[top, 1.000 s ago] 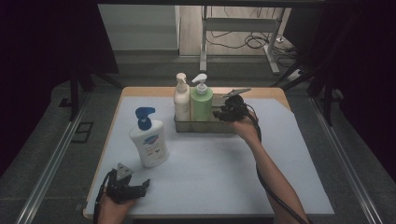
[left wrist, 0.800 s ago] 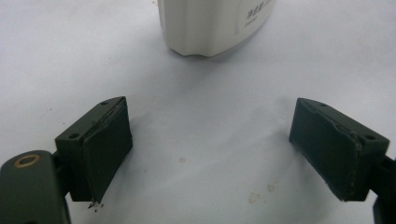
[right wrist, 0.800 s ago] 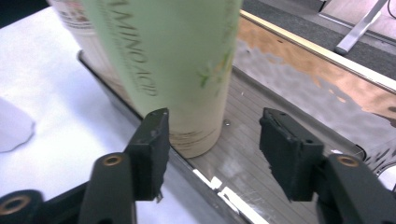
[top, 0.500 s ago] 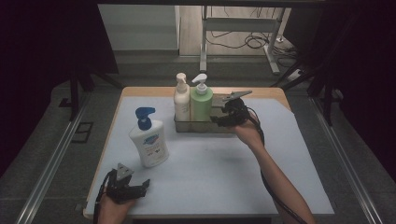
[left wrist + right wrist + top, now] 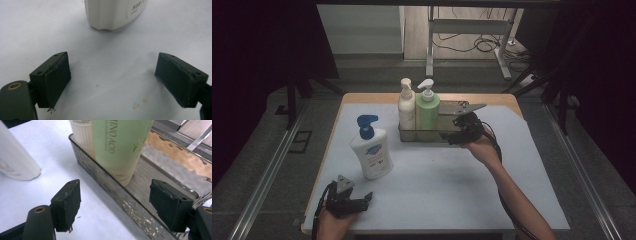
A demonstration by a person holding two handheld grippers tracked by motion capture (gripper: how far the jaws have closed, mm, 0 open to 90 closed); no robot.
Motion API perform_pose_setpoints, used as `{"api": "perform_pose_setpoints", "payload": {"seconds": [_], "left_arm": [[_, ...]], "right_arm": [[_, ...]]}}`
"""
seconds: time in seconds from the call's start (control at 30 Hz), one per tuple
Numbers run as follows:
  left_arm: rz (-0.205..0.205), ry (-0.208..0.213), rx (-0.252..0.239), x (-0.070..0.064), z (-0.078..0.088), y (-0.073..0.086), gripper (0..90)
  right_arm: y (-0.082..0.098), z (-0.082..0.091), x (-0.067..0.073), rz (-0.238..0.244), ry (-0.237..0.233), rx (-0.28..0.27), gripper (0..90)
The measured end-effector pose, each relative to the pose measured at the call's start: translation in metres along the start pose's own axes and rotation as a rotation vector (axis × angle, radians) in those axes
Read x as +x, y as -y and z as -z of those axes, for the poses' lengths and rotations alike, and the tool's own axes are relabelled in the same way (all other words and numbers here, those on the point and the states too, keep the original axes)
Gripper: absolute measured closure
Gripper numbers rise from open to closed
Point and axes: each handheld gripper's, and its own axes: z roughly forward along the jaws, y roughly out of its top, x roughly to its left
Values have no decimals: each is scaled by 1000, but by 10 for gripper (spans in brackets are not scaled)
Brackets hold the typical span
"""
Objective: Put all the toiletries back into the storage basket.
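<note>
The metal tray (image 5: 412, 136) stands at the far middle of the table (image 5: 522, 200), a shallow rectangular basket with a hammered, mottled wall, seen close in the right gripper view (image 5: 117, 195). In its left end stand two pump bottles, upright and touching: a pale green bottle (image 5: 427, 110) with dark lettering and a white pump, and a cream ribbed bottle (image 5: 406, 107) at its 9 o'clock. The right gripper (image 5: 451, 138) sits at the tray's near wall, at about 4 o'clock from the green bottle; its jaws have just been opening and now stand wide, one each side of that wall, the pads clear of it and of the bottle (image 5: 120, 147), gripping nothing. A white bottle with a blue pump (image 5: 371, 152) stands apart at 8 o'clock from the tray. The left gripper (image 5: 362, 200) rests at the near left table edge, at 6 o'clock from that bottle, jaws wide and empty.
</note>
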Motion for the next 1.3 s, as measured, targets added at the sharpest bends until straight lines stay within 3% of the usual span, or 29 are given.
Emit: {"api": "perform_pose_setpoints", "payload": {"seconds": [0.43, 0.9, 1.13, 1.3], "left_arm": [[-1, 0, 2, 0, 0, 0, 125], [0, -1, 1, 0, 0, 0, 125], [0, 0, 4, 0, 0, 0, 125], [-2, -1, 5, 0, 0, -1, 127]], "right_arm": [[16, 24, 13, 39, -10, 4, 197], [49, 52, 24, 41, -15, 13, 123], [69, 62, 28, 45, -8, 23, 0], [86, 65, 29, 32, -5, 24, 0]]}}
